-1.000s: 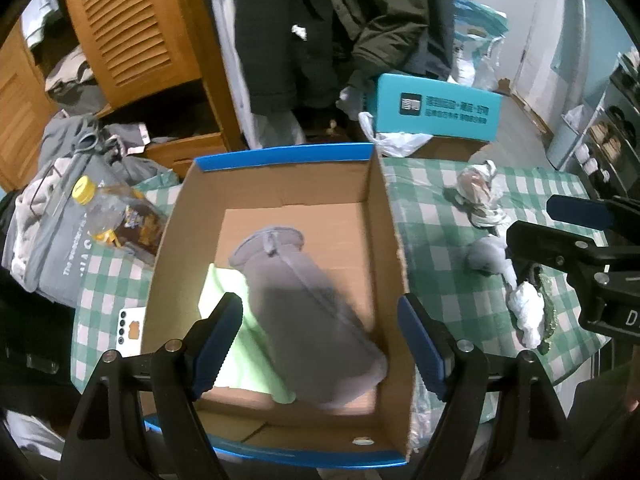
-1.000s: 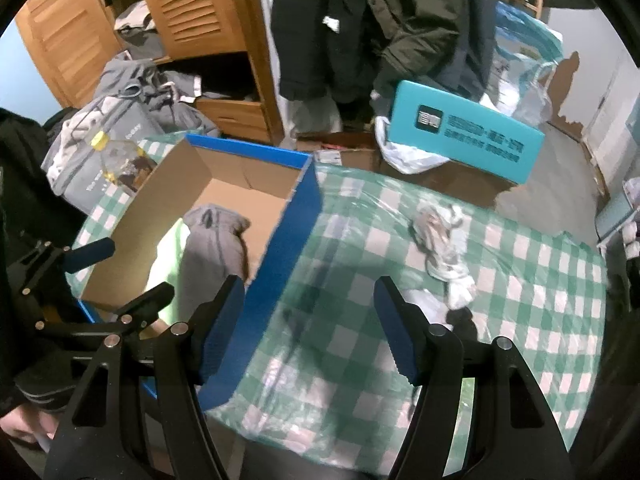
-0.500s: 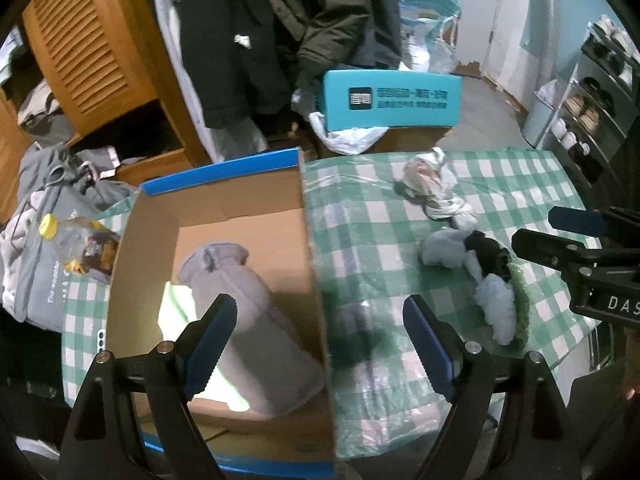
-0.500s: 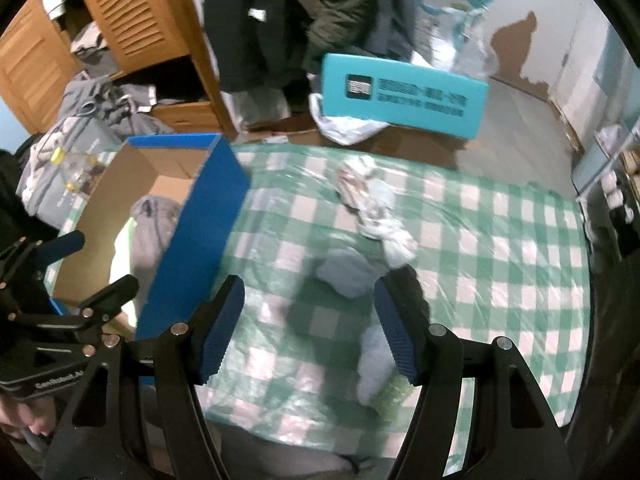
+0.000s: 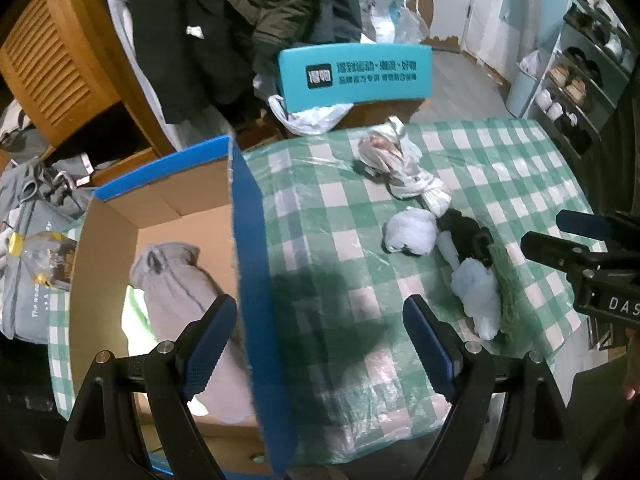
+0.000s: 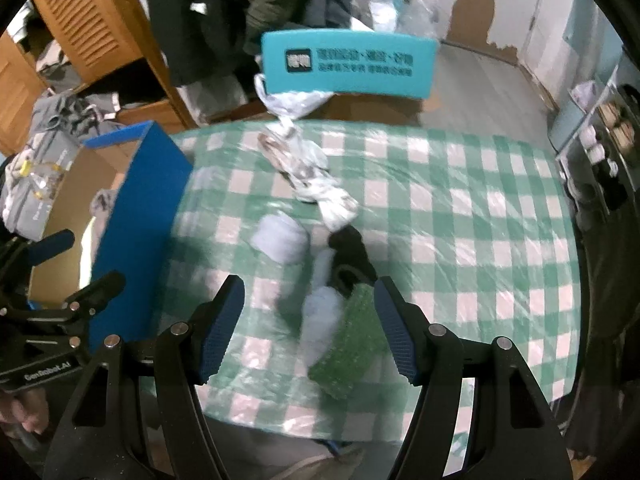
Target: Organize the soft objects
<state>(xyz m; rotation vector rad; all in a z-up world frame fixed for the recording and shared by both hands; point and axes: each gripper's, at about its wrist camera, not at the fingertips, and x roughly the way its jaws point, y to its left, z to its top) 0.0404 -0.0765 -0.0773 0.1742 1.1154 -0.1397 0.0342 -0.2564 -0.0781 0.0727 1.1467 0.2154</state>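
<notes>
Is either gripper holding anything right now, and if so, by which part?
Nothing is held. The left gripper is open over the cardboard box's blue wall, and the right gripper is open above the pale blue sock and green sock, touching neither.

Box wall standing between the two working zones

The blue box wall (image 5: 248,264) is rising between the box interior and the counter (image 6: 460,216); the sock cluster (image 6: 320,216) is crowding the counter's middle; the counter's right half is lying bare; the teal chair back (image 6: 348,66) is closing off the far edge.
</notes>
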